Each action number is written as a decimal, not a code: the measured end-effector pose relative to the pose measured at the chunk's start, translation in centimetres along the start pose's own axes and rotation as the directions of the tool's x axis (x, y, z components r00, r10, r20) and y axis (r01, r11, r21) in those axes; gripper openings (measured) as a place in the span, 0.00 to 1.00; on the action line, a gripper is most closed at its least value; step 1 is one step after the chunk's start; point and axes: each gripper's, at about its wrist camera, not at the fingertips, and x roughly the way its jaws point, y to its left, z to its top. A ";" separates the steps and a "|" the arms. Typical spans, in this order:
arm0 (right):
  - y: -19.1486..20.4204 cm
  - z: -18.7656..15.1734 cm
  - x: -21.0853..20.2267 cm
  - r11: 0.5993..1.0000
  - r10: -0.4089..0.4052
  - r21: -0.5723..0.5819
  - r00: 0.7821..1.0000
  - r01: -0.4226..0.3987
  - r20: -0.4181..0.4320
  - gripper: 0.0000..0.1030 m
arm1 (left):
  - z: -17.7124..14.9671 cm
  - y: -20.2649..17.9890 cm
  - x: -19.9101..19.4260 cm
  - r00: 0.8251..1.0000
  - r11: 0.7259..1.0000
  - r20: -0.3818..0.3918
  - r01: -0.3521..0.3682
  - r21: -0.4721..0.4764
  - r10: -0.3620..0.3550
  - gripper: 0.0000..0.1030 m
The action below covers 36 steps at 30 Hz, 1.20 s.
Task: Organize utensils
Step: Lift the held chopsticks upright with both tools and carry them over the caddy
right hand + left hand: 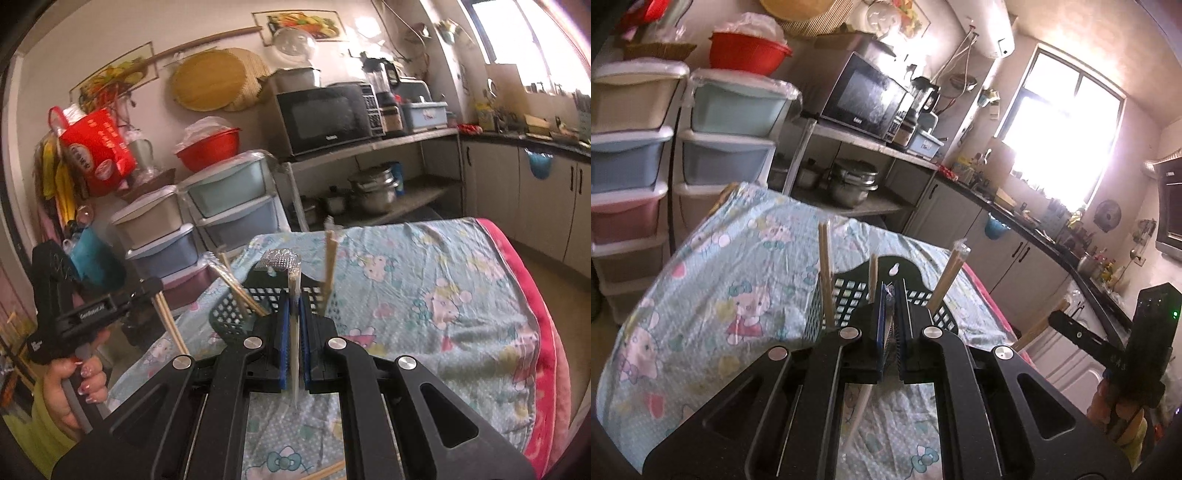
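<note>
The left gripper (891,295) is closed on a pair of chopsticks (873,273) in a clear wrapper, the sticks rising above its blue pads and a pale end hanging out below the jaws over the cloth. Just ahead of its fingertips stands the black basket (846,291), a holder with a grid of holes and a tall back with a hanging hole. Two more wrapped pairs of chopsticks stand in the basket, one upright (824,273) ahead and to the left of the gripper, one leaning (947,277) ahead and to its right. The right gripper (294,299) is closed on a plastic spoon (282,260) in a clear wrapper, the bowl of the spoon up above the fingertips and the handle running down between the blue pads. The same basket (236,314) sits just beyond and slightly left of this gripper, with chopsticks leaning in it on the left (236,284) and another pair upright (328,258) just right of the fingertips. The table is covered with a light blue cartoon cloth (424,288), and a pink edge shows on the far right side. Behind the table stand pastel drawer units (221,199) and a black microwave (325,118) on a shelf.
</note>
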 end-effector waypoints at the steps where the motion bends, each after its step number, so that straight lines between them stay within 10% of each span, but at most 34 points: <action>1: 0.2 0.1 -0.1 1.000 0.002 -0.005 1.000 -0.002 0.003 0.06 | 0.2 -0.1 -0.2 1.000 1.000 0.006 0.003 0.004 -0.003 0.02; 36: 5.0 5.1 -2.5 0.993 0.066 -0.105 0.984 -0.049 0.164 0.06 | 7.4 -6.5 -3.1 0.984 0.989 0.166 0.044 0.145 -0.068 0.02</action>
